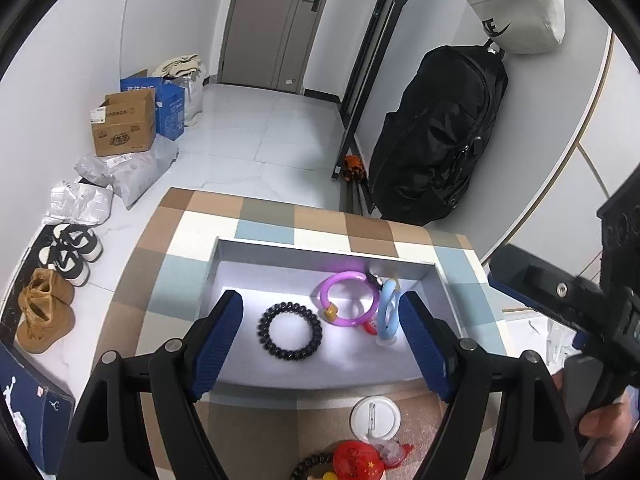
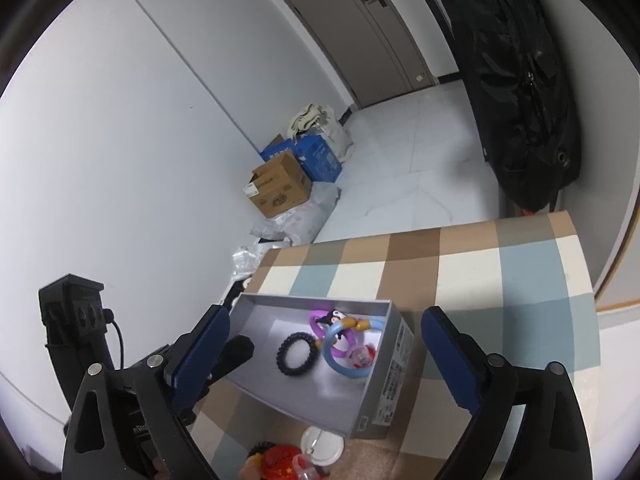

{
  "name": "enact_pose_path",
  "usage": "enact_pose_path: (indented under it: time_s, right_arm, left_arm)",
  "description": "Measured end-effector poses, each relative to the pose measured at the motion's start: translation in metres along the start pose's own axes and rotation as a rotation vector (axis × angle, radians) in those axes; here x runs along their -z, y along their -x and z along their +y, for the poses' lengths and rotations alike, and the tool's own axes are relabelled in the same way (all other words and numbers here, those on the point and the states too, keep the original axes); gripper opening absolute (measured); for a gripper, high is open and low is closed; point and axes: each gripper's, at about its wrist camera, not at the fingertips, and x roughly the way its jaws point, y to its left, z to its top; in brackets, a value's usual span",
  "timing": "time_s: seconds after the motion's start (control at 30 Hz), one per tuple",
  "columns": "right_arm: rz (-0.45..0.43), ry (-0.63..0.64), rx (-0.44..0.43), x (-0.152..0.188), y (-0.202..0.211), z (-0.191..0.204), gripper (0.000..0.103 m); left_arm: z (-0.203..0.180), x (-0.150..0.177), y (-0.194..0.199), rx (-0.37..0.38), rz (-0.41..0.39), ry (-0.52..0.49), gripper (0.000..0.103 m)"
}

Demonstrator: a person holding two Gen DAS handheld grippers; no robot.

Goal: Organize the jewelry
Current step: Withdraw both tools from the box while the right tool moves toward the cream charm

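A grey open box (image 1: pixel 224 256) (image 2: pixel 394 364) sits on the checked table. Inside lie a black spiral hair tie (image 1: pixel 290 331) (image 2: pixel 300 354), a purple ring bracelet (image 1: pixel 349 298) (image 2: pixel 316 322) and a light blue ring bracelet (image 1: pixel 389 312) (image 2: pixel 344 354), with a small red item under them. My left gripper (image 1: pixel 322 340) is open and empty, hovering over the box. My right gripper (image 2: pixel 332 364) is open and empty, above the box; it also shows in the left wrist view (image 1: pixel 560 300) at the right. A white round badge (image 1: pixel 375 417) (image 2: pixel 322 443), a red round charm (image 1: pixel 358 462) (image 2: pixel 280 462) and dark beads (image 1: pixel 310 465) lie on the table in front of the box.
The checked table (image 1: pixel 280 216) (image 2: pixel 480 280) stands by a white wall. On the floor are cardboard boxes (image 1: pixel 124 122), plastic bags and shoes (image 1: pixel 68 254). A black backpack (image 1: pixel 436 132) hangs at the right beside a door.
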Motion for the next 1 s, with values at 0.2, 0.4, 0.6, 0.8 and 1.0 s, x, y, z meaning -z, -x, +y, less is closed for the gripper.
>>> enact_pose_path:
  time_s: [0.2, 0.4, 0.6, 0.8, 1.0]
  right_arm:
    - [-0.009, 0.013, 0.025, 0.02, 0.013, 0.005, 0.1]
    - [-0.026, 0.046, 0.049, 0.037, 0.031, 0.016, 0.102]
    - [-0.029, 0.065, 0.057, 0.053, 0.04, 0.025, 0.103]
    - [0.002, 0.061, 0.086, 0.071, 0.041, 0.03, 0.103]
    - [0.032, 0.034, 0.106, 0.085, 0.042, 0.027, 0.103]
  left_arm:
    - [0.002, 0.008, 0.013, -0.002, -0.021, -0.002, 0.078]
    - [0.011, 0.019, 0.026, -0.006, -0.034, 0.003, 0.085]
    - [0.022, 0.029, 0.036, -0.007, -0.037, 0.009, 0.092]
    - [0.032, 0.039, 0.04, 0.058, 0.007, 0.058, 0.092]
    - [0.031, 0.053, 0.042, 0.081, 0.05, 0.075, 0.092]
